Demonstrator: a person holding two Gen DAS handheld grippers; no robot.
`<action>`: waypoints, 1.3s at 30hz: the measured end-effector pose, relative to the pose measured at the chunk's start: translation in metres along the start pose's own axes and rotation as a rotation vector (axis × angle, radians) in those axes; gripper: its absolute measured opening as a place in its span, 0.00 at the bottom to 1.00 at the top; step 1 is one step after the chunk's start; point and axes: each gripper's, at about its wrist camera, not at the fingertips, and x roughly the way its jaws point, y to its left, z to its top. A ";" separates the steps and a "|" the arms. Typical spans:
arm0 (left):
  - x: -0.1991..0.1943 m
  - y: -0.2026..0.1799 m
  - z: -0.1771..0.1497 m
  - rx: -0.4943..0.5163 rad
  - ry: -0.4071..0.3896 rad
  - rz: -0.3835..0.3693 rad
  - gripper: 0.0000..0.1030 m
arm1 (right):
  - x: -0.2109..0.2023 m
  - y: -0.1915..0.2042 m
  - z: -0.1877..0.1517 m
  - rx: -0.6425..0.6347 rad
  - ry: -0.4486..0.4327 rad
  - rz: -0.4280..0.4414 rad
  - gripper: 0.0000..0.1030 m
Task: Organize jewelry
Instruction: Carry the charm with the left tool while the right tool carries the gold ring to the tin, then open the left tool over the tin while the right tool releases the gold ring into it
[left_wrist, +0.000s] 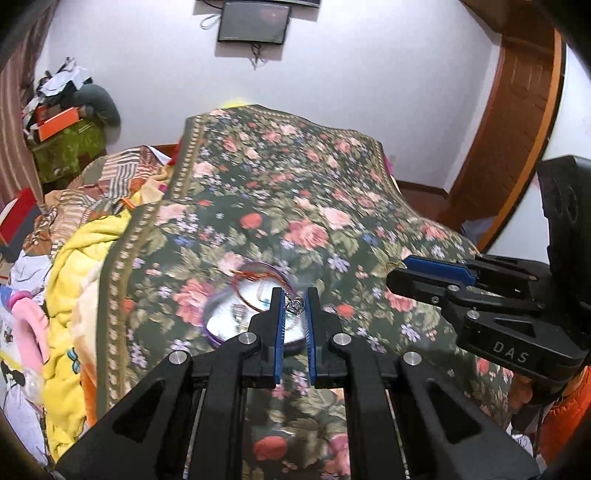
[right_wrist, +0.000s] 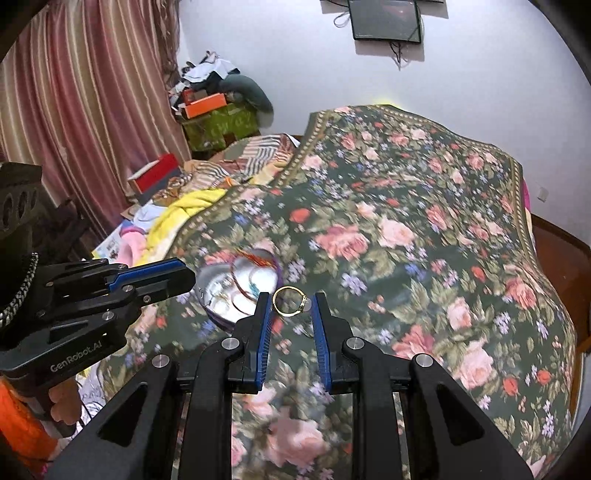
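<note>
A small silver heart-shaped pendant is pinched between the tips of my left gripper, just above a round metal dish with a purple rim. Thin red bangles and other small pieces lie in the dish. My right gripper is shut on a gold ring, which hangs over the floral cloth just right of the dish. In the right wrist view my left gripper reaches in from the left over the dish. The left wrist view has my right gripper to the right.
A dark green floral cloth covers the bed and humps up toward the far wall. Yellow and patterned blankets pile up on the left. Boxes and clothes are stacked by the curtain. A wooden frame stands at the right.
</note>
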 end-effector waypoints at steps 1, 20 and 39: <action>-0.001 0.004 0.001 -0.007 -0.005 0.006 0.08 | 0.001 0.002 0.001 -0.002 -0.003 0.005 0.19; 0.022 0.048 -0.003 -0.077 0.023 0.057 0.08 | 0.048 0.030 0.008 -0.038 0.056 0.069 0.19; 0.062 0.064 -0.015 -0.099 0.107 0.058 0.08 | 0.098 0.031 0.005 -0.037 0.146 0.073 0.19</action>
